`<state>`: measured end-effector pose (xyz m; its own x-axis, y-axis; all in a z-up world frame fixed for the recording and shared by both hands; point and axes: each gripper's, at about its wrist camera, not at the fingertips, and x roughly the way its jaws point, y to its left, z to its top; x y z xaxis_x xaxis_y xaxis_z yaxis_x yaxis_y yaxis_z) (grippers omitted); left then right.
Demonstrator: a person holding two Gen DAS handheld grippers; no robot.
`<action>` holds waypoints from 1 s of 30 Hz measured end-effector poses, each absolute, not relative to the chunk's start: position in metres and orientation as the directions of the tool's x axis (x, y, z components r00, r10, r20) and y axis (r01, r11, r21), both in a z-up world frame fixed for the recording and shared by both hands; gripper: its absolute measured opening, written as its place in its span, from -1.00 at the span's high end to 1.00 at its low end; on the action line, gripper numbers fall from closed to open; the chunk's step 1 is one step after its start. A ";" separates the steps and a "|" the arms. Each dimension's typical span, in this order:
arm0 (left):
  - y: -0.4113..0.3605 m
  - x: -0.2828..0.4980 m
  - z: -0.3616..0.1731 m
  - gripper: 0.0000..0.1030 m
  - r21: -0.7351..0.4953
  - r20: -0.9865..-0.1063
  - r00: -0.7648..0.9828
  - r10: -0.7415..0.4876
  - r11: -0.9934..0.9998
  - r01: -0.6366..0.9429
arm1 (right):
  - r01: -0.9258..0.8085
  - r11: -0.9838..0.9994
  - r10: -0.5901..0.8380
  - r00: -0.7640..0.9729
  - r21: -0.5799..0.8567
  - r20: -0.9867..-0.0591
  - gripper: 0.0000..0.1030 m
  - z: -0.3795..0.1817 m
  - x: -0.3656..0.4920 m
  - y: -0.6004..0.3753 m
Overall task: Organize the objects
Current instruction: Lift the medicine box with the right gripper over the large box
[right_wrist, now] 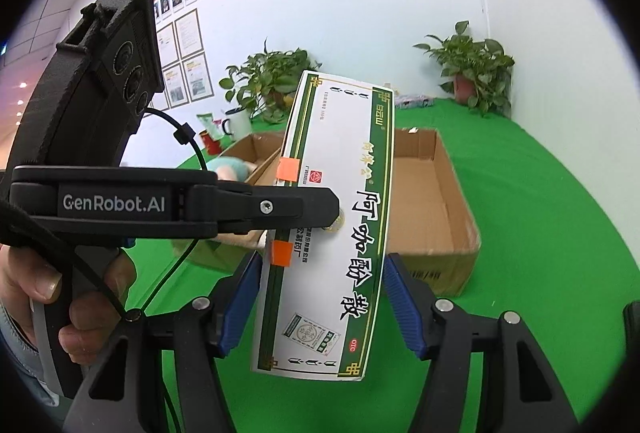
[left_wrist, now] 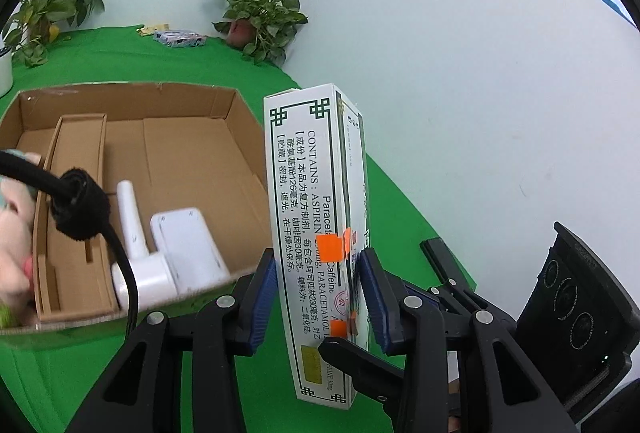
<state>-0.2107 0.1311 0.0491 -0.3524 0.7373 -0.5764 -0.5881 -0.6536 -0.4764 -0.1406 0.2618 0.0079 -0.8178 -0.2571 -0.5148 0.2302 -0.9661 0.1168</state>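
A white and green medicine box (left_wrist: pixel 308 217) with orange stickers stands between both grippers, above the green table; it also shows in the right wrist view (right_wrist: pixel 340 233). My left gripper (left_wrist: pixel 320 297) has its blue pads on the box's narrow sides and is shut on it. My right gripper (right_wrist: pixel 320 309) brackets the box's wide face; its pads stand a little off the edges, so it looks open. The left gripper's finger (right_wrist: pixel 280 209) crosses the box in the right wrist view. The brown cardboard box (left_wrist: pixel 244 121) lies left of the medicine box.
The cardboard box (right_wrist: pixel 460 201) holds a white device (left_wrist: pixel 168 253), a cardboard divider (left_wrist: pixel 76 201) and a plush toy (left_wrist: pixel 12 225). Potted plants (left_wrist: pixel 260 17) and a small patterned pack (left_wrist: pixel 180 38) sit at the table's far edge by the white wall. Mugs (right_wrist: pixel 236 123) stand far left.
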 end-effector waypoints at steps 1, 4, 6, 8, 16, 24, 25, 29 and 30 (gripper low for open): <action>0.135 -0.215 0.055 0.25 -0.471 -0.577 -0.353 0.736 -0.653 -0.592 | 0.228 -0.967 -0.253 -0.821 0.111 -0.512 -0.19 0.010 -0.145 0.264; 0.143 -0.221 0.071 0.25 -0.454 -0.575 -0.360 0.735 -0.652 -0.607 | 0.223 -0.968 -0.248 -0.823 0.112 -0.510 -0.19 0.016 -0.159 0.271; 0.146 -0.232 0.073 0.25 -0.452 -0.575 -0.361 0.734 -0.653 -0.607 | 0.225 -0.969 -0.246 -0.827 0.105 -0.505 -0.19 0.019 -0.167 0.274; 0.150 -0.242 0.074 0.25 -0.451 -0.581 -0.365 0.727 -0.661 -0.600 | 0.228 -0.968 -0.250 -0.826 0.106 -0.506 -0.19 0.020 -0.178 0.277; 0.153 -0.289 0.071 0.25 -0.460 -0.597 -0.371 0.711 -0.682 -0.568 | 0.241 -0.961 -0.274 -0.798 0.133 -0.537 -0.19 0.025 -0.219 0.282; 0.158 -0.336 0.052 0.25 -0.455 -0.654 -0.359 0.666 -0.725 -0.516 | 0.266 -0.948 -0.317 -0.729 0.176 -0.606 -0.18 0.018 -0.258 0.287; 0.159 -0.342 0.049 0.25 -0.455 -0.662 -0.355 0.660 -0.730 -0.509 | 0.270 -0.945 -0.324 -0.715 0.183 -0.619 -0.18 0.016 -0.263 0.287; 0.160 -0.365 0.029 0.25 -0.479 -0.682 -0.323 0.657 -0.734 -0.482 | 0.277 -0.939 -0.342 -0.666 0.205 -0.663 -0.18 0.009 -0.277 0.287; 0.161 -0.371 0.023 0.25 -0.484 -0.686 -0.315 0.655 -0.735 -0.475 | 0.278 -0.938 -0.343 -0.655 0.207 -0.674 -0.18 0.006 -0.279 0.287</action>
<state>-0.3712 0.1609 0.0229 -0.3151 0.6555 -0.6864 -0.4753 -0.7350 -0.4837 -0.2794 0.2866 0.0064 -0.6546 -0.3425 -0.6739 0.2781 -0.9381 0.2067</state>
